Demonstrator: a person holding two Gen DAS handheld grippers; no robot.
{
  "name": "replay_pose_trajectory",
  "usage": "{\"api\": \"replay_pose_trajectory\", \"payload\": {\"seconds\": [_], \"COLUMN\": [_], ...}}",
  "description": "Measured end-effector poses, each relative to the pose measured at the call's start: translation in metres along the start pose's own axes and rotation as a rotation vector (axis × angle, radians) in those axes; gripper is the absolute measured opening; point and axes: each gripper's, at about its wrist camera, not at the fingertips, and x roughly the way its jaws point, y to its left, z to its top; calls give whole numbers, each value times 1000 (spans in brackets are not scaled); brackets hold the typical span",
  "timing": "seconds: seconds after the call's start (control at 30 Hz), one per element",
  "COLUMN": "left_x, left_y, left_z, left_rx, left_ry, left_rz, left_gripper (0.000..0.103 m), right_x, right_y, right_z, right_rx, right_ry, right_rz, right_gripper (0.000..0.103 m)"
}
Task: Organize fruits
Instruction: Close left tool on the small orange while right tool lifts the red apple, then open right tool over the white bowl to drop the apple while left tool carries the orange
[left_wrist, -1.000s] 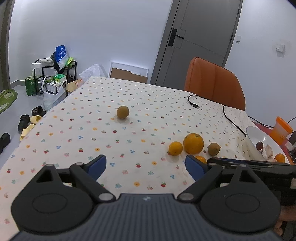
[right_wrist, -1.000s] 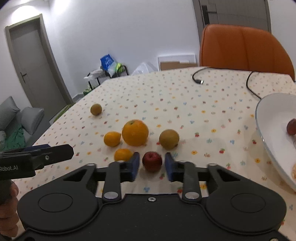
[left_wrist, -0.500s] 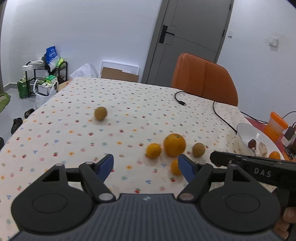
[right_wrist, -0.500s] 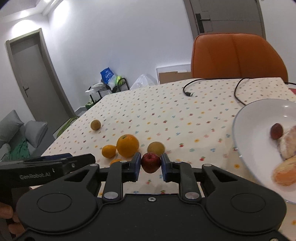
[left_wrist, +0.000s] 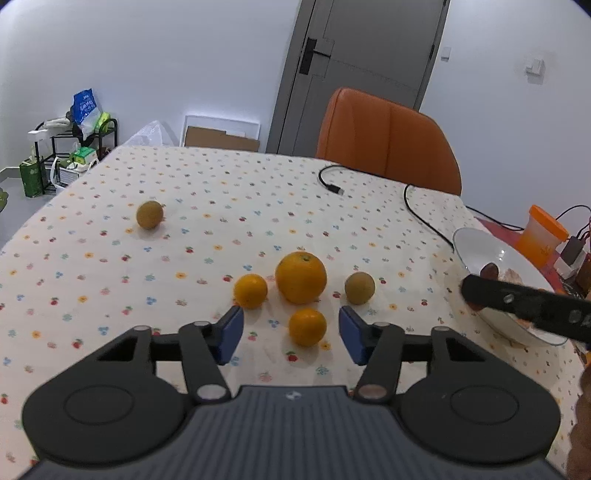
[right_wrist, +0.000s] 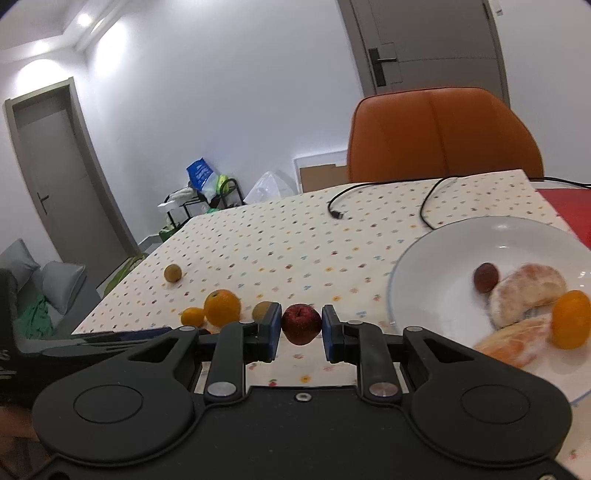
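The apple (right_wrist: 301, 324) is small, dark red and speckled, with a dimpled top; it is off the table (left_wrist: 207, 206), held between the blue pads of the right gripper (right_wrist: 301, 328), just left of the bowl (right_wrist: 436, 266). The jaws press it from both sides at a narrow opening. The bowl is white and shallow and sits at the table's right edge; in it lie a dark reddish-brown fruit (right_wrist: 486, 277), two pale peeled citrus pieces (right_wrist: 528, 291) that look blurred, and a small orange fruit (right_wrist: 570, 324) against them. Left of the bowl on the flowered cloth stand a big orange (left_wrist: 301, 277), a smaller orange (left_wrist: 250, 290) just left of it, another small orange (left_wrist: 307, 326) nearest the left gripper (left_wrist: 291, 334), and a brownish-green round fruit (left_wrist: 359, 288) between the big orange and the bowl. A second brownish-green fruit (left_wrist: 149, 214) lies well apart, far left of the bowl. The left gripper is spread wide and holds nothing; the nearest small orange shows between its pads, whether touched or not I cannot tell, though it seems to lie beyond them. A black cable (left_wrist: 417, 210) runs across the cloth behind the bowl, an orange chair (left_wrist: 388, 140) stands beyond it, and an orange-lidded cup (left_wrist: 540, 236) stands right of the bowl.
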Motion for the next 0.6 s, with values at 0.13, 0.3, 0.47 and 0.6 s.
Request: {"api": "replay_pose_trajectory", "payload": {"seconds": [0.13, 0.3, 0.47, 0.6], "left_x": [11, 7, 3, 3], "left_y": [-6, -17, -34, -47], "left_z": [-2, 3, 8, 10], "left_rx": [-3, 0, 24, 40], "left_ry": [28, -7, -19, -29], "left_rz": [11, 47, 2, -25], "left_gripper": [22, 22, 22, 22], "right_x": [-11, -21, -25, -26], "right_y": [-12, -29, -45, -55], "right_z": [1, 1, 1, 0], "right_rx": [10, 22, 46, 62], "right_ry": [-19, -40, -51, -56], "right_rz": [-16, -44, -64, -79], "right_gripper": [22, 22, 22, 22]}}
